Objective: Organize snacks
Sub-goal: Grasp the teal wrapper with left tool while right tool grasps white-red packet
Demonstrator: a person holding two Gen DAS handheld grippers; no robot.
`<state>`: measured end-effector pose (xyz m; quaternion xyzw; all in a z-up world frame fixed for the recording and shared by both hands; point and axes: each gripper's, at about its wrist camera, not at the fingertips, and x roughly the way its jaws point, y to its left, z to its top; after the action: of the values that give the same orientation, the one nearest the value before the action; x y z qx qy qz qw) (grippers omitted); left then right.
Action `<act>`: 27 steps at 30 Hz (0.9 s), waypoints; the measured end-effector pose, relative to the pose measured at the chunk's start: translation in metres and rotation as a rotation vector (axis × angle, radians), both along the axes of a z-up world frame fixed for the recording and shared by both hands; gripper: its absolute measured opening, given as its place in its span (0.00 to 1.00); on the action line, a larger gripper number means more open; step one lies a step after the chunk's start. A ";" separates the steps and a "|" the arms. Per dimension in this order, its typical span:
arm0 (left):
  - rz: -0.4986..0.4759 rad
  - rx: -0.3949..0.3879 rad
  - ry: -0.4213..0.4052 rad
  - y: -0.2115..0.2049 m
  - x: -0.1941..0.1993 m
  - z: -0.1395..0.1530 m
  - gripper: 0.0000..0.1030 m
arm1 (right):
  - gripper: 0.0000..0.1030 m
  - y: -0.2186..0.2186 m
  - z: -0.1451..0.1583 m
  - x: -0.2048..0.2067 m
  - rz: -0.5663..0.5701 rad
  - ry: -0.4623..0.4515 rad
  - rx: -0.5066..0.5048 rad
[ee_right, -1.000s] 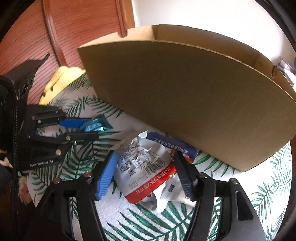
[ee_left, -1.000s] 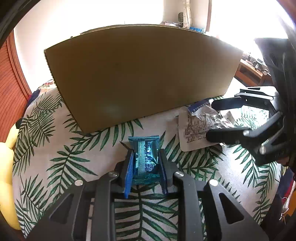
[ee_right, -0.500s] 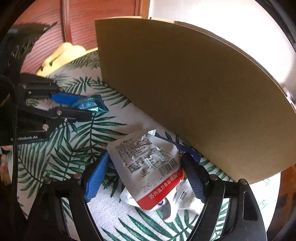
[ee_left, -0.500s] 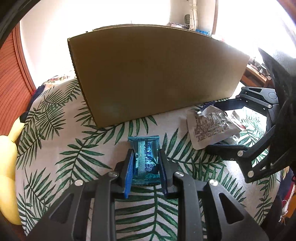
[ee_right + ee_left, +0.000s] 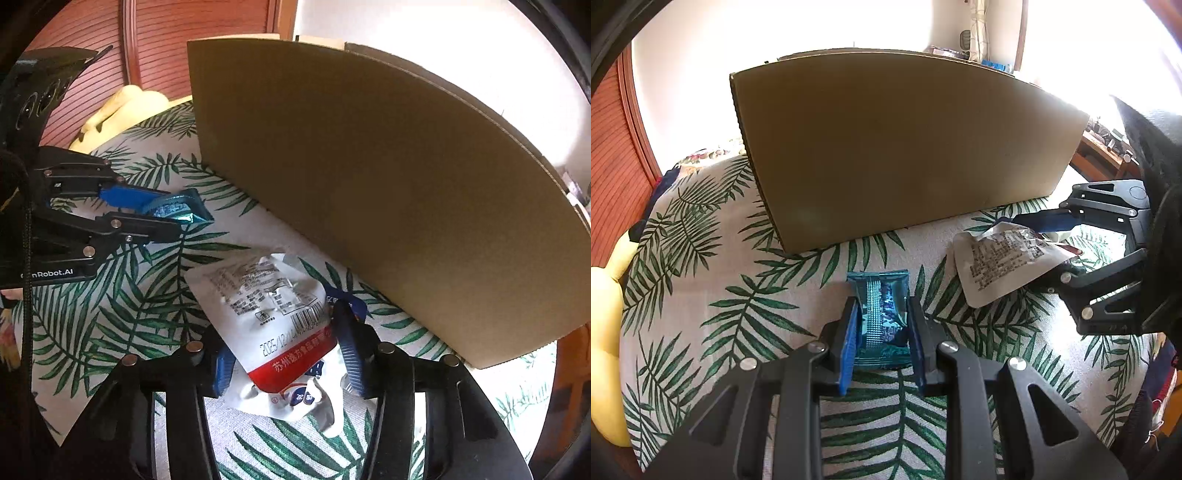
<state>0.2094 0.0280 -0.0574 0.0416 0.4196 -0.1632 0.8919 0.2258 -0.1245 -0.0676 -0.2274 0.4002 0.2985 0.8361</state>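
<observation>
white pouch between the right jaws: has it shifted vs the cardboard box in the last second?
Cannot tell. The white pouch lies by the cardboard box with the blue packet under it, as before; the camera rolled. The right gripper is closing around it.

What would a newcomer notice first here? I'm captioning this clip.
The large brown cardboard box standing on the palm-leaf tablecloth dominates. In front, the left gripper pinches a small teal foil snack packet, while the right gripper is closing around a white crinkled snack pouch.

Two close, downward wrist views, shared box (image 5: 905, 147)
</observation>
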 end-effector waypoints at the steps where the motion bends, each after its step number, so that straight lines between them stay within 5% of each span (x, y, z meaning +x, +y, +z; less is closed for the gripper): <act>1: 0.001 -0.001 0.001 0.001 0.000 0.000 0.22 | 0.44 0.000 0.001 -0.001 -0.003 -0.009 0.006; 5: 0.001 -0.001 0.001 0.002 0.001 0.000 0.22 | 0.42 -0.003 0.009 -0.008 -0.017 -0.069 0.032; 11: 0.001 -0.002 0.002 0.002 0.001 0.000 0.22 | 0.09 -0.006 0.018 -0.003 -0.036 -0.089 0.086; 14: 0.001 -0.003 0.003 0.002 0.001 0.000 0.22 | 0.03 -0.007 0.019 -0.003 -0.033 -0.090 0.105; 27: 0.015 -0.015 -0.020 0.006 -0.003 0.003 0.21 | 0.00 -0.012 0.027 -0.010 -0.053 -0.123 0.146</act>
<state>0.2066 0.0339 -0.0549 0.0332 0.4096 -0.1594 0.8976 0.2154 -0.1370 -0.0407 -0.1730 0.3312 0.2902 0.8810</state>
